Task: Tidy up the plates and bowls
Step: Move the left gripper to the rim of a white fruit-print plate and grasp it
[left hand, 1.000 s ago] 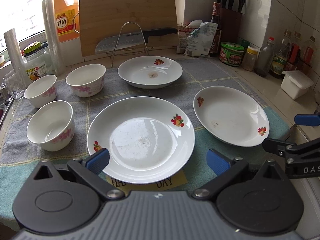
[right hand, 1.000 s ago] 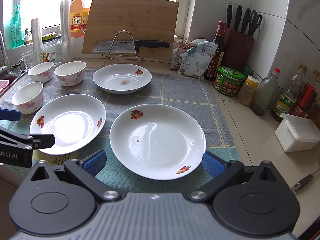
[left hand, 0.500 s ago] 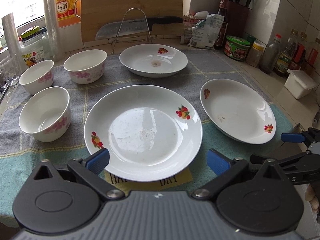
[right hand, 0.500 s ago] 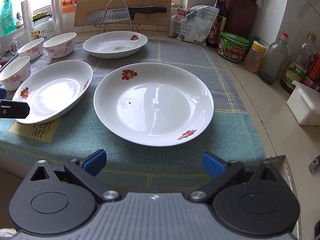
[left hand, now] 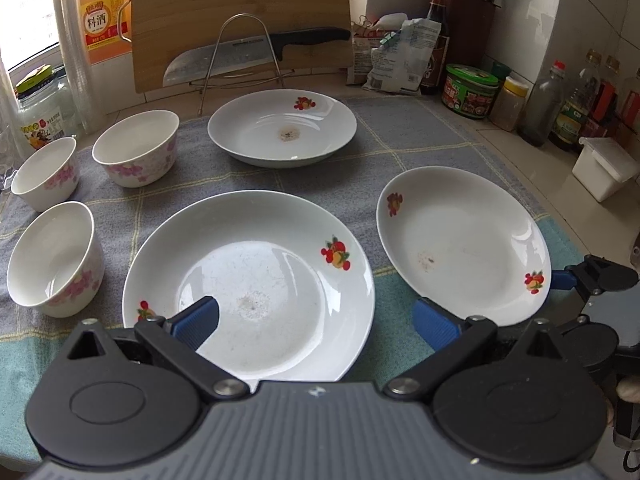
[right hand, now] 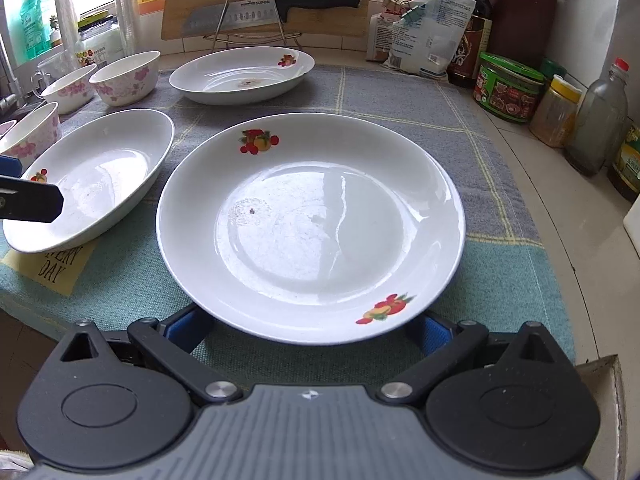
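The fingers (right hand: 188, 330) of the right gripper (right hand: 308, 328) are spread beneath the right-hand plate (right hand: 310, 224); the left gripper (left hand: 316, 320) is spread over the middle plate (left hand: 248, 286). Glazed rims may be chipped or dropped.

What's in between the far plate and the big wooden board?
A wire rack holding a knife stands between the far plate and the wooden board; both wrist views show it.
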A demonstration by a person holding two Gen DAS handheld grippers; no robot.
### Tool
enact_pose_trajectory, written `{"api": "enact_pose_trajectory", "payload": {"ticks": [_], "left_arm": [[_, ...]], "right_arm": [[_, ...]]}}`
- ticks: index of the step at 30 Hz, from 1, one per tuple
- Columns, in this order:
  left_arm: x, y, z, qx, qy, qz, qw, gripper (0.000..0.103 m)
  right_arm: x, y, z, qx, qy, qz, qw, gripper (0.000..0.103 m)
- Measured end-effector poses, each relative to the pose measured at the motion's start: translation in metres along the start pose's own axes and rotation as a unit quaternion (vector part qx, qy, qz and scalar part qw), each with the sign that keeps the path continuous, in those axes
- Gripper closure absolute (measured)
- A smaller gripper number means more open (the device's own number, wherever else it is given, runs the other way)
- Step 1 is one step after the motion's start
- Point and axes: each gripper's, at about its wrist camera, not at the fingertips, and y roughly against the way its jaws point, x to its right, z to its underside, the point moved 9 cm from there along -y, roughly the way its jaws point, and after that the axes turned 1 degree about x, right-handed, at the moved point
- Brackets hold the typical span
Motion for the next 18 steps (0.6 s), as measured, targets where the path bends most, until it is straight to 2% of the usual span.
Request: {"api": "enact_pose_trajectory", "payload": {"ticks": [8, 18], "left_arm": [[0.032, -0.019, -0.03, 0.011, -0.023, 0.043, 0.9988, 0.001], [0.07, -0.051, -0.072, -0.036, -0.07, 0.087, 0.9931, 0.001]], "right_arm": [[0.007, 0.001, 0.002, 0.022, 0.029, -0.028, 0.999, 0.0], [0.01, 0.004, 0.007, 0.054, 0.058, -0.054, 0.995, 0.0]]}}
